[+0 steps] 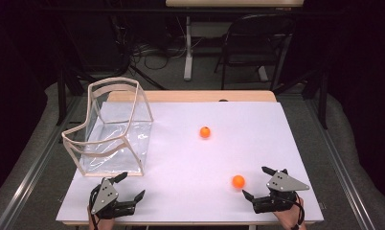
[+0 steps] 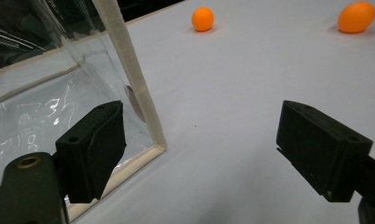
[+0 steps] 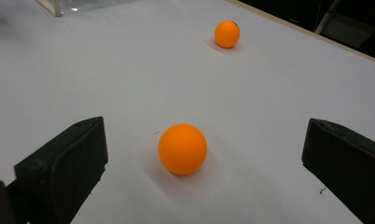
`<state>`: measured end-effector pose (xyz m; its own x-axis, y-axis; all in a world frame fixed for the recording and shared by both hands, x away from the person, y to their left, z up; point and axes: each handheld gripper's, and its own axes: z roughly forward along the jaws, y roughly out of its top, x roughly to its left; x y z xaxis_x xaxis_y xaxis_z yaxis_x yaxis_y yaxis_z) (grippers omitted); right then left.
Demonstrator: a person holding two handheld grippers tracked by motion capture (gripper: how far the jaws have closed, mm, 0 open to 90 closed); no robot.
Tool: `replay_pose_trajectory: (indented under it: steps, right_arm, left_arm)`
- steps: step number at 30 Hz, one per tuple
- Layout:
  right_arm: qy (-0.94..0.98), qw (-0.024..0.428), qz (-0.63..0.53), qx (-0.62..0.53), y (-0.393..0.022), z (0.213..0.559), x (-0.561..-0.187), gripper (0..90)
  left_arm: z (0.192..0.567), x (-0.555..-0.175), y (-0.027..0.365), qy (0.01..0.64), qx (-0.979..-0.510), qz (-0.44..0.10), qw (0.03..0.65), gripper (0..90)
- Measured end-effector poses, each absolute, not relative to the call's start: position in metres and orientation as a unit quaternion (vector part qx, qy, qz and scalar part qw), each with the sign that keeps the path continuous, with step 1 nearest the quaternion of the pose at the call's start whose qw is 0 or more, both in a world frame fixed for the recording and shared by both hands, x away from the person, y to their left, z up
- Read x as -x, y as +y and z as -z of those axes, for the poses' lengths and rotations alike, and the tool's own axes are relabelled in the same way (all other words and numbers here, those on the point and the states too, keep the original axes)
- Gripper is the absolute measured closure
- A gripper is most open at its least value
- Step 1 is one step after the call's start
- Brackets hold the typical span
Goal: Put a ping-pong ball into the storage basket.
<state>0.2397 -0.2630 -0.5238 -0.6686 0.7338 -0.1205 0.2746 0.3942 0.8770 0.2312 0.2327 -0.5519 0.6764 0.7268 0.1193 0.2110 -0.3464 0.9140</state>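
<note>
Two orange balls lie on the white table top (image 1: 190, 158). The nearer ball (image 1: 238, 181) (image 3: 182, 148) rests just in front of my right gripper (image 1: 255, 181) (image 3: 202, 165), which is open, jaws wide on either side and not touching it. The farther ball (image 1: 205, 132) (image 3: 227, 34) (image 2: 202, 19) sits near the table's middle. My left gripper (image 1: 132, 185) (image 2: 206, 144) is open and holds nothing, at the near corner of a clear box with a pale wooden frame (image 1: 111, 127) (image 2: 129, 79). In the left gripper view the nearer ball (image 2: 356, 17) shows at the top right.
The clear box stands on the table's left half, tilted, with nothing visible inside it. A wooden strip (image 1: 190, 96) runs along the table's far edge. Beyond it stand a dark folding chair (image 1: 255, 43) and a table leg (image 1: 187, 48).
</note>
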Motion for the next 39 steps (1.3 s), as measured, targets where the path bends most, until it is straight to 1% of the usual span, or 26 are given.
replay_pose_trajectory:
  steps: [12, 39]
  right_arm:
    - [0.812, 0.236, -0.422, -0.327, -0.255, 0.525, -0.254, 0.0]
    - [0.839, 0.195, -0.382, -0.335, -0.245, 0.528, -0.273, 0.0]
  left_arm:
    - [0.552, -0.231, 0.232, 0.301, -0.779, -0.267, 0.481, 15.7]
    - [0.552, -0.232, 0.231, 0.3, -0.781, -0.265, 0.479, 15.7]
